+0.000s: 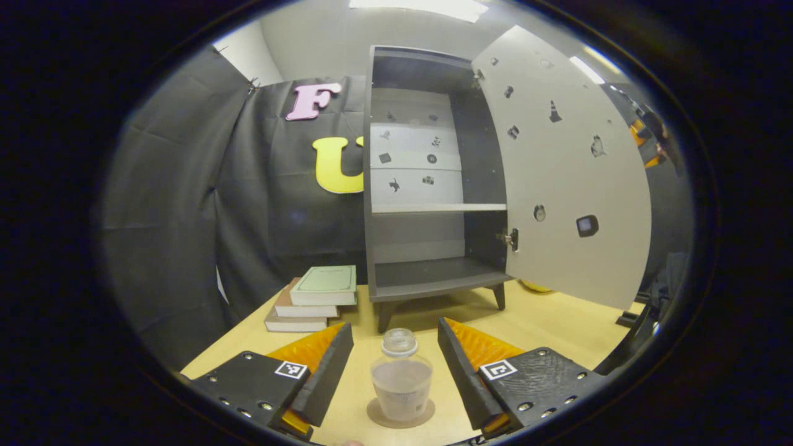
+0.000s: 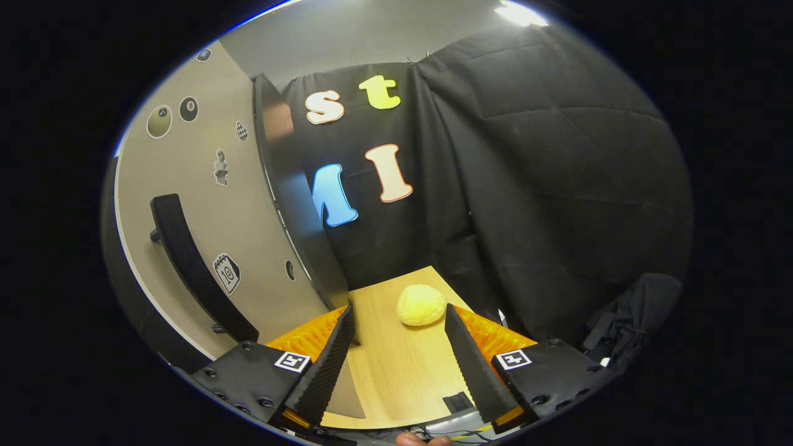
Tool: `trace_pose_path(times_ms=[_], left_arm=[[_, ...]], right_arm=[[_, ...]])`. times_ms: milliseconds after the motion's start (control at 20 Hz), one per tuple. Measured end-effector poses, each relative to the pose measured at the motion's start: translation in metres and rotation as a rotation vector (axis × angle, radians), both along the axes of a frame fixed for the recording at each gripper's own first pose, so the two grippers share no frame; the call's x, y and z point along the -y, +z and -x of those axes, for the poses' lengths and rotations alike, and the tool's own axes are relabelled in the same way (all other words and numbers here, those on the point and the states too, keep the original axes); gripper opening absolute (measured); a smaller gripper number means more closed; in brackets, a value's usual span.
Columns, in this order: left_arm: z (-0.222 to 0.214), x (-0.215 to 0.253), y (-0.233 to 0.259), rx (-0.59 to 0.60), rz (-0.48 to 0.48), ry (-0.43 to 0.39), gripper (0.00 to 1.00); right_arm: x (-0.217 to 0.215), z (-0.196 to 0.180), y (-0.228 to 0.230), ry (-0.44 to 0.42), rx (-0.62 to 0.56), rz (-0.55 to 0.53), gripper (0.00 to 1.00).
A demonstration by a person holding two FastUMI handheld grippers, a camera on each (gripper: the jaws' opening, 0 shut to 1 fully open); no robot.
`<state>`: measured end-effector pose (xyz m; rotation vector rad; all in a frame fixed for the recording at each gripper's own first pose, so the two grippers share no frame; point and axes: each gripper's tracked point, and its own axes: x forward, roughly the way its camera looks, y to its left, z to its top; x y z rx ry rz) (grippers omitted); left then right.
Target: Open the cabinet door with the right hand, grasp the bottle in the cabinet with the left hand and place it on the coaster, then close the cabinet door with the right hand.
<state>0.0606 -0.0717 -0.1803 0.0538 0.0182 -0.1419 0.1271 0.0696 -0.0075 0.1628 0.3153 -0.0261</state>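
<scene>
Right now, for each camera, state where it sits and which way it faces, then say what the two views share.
Left gripper view: rides on the left gripper, facing the open cabinet; its open jaws flank the bottle standing on the coaster, books to the left.
Right gripper view: rides on the right gripper, beside the door's outer face with its handle, looking along the table at a yellow ball; jaws open.
Shared: the cabinet door, the wooden table and the black cloth wall.

The dark grey cabinet has a pale door dotted with small dark stickers, the tabletop is light wood, and the top book is pale green.
</scene>
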Motion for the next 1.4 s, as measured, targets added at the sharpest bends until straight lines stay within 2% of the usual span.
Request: trace_pose_path(times_ms=[50, 100, 150, 300, 350, 400, 450, 500, 550, 700, 800, 850, 1000, 1150, 1300, 1400], left_arm=[[0.007, 0.004, 0.01, -0.013, 0.004, -0.002, 0.83], [0.014, 0.004, 0.022, -0.019, 0.0, 0.003, 0.85], [0.023, 0.006, 0.035, -0.032, -0.004, 0.01, 0.82], [0.042, 0.014, 0.08, -0.047, -0.004, 0.032, 0.82], [0.045, 0.015, 0.091, -0.056, -0.008, 0.049, 0.85], [0.043, 0.018, 0.106, -0.054, -0.009, 0.063, 0.88], [0.041, 0.022, 0.123, -0.048, -0.005, 0.075, 0.82], [0.039, 0.025, 0.139, -0.046, -0.006, 0.091, 0.82], [0.036, 0.027, 0.15, -0.045, -0.009, 0.112, 0.82], [0.028, 0.04, 0.186, -0.042, 0.02, 0.143, 0.82], [0.025, 0.049, 0.195, -0.077, 0.067, 0.156, 0.87], [0.022, 0.052, 0.197, -0.096, 0.096, 0.178, 0.82], [0.019, 0.056, 0.213, -0.09, 0.188, 0.24, 0.84], [0.026, 0.053, 0.218, -0.083, 0.175, 0.303, 0.82], [0.029, 0.056, 0.22, -0.088, 0.144, 0.298, 0.82], [0.029, 0.052, 0.217, -0.104, 0.115, 0.292, 0.82]], right_arm=[[0.003, 0.0, 0.001, -0.003, 0.008, -0.007, 0.86], [0.006, -0.001, 0.004, -0.006, 0.022, -0.006, 0.86], [0.011, -0.003, 0.005, -0.014, 0.033, 0.001, 0.86], [0.016, -0.013, 0.014, -0.008, 0.073, -0.002, 0.86], [0.017, -0.018, 0.015, -0.002, 0.082, -0.012, 0.86], [0.013, -0.021, 0.02, 0.022, 0.104, -0.028, 0.86], [0.007, -0.024, 0.026, 0.052, 0.125, -0.034, 0.86], [0.006, -0.027, 0.028, 0.069, 0.138, -0.028, 0.86], [0.008, -0.03, 0.028, 0.082, 0.146, -0.02, 0.93], [-0.004, -0.033, 0.032, 0.16, 0.154, -0.034, 0.93], [-0.015, -0.031, 0.035, 0.23, 0.147, -0.056, 0.93], [-0.02, -0.032, 0.041, 0.259, 0.154, -0.061, 0.93], [-0.029, -0.031, 0.054, 0.336, 0.19, -0.027, 0.93], [-0.04, -0.025, 0.059, 0.392, 0.198, 0.002, 0.93], [-0.05, -0.014, 0.065, 0.418, 0.197, -0.007, 0.93], [-0.048, -0.012, 0.068, 0.395, 0.195, 0.006, 0.93]])
